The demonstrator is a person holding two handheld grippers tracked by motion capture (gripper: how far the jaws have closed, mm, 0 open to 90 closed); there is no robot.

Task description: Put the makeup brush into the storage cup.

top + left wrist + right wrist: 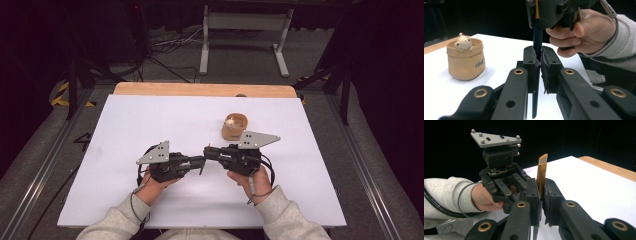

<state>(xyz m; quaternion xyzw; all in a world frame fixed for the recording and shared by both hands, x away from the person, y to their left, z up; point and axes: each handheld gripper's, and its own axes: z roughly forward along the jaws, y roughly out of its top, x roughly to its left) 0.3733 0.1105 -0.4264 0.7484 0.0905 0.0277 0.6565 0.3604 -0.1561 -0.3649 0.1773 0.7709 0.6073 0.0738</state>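
Above the white table (pixel 150 125) — left tool (pixel 537 62) and right tool (pixel 540 192), tip to tip, both clamped on one pen (pixel 542 173).

My left gripper (pixel 201 163) and right gripper (pixel 207 151): matte black housings, each topped by a grey three-cornered plate (pixel 154 153) with small round studs and dark screws. Brass-ringed pivots (pixel 518 71) on the black jaw links, plain round holes beside them. Black cable (pixel 139 170) looped off each body. I wear light grey ribbed-cuff sleeves (pixel 114 222); thin grey cord around my right wrist
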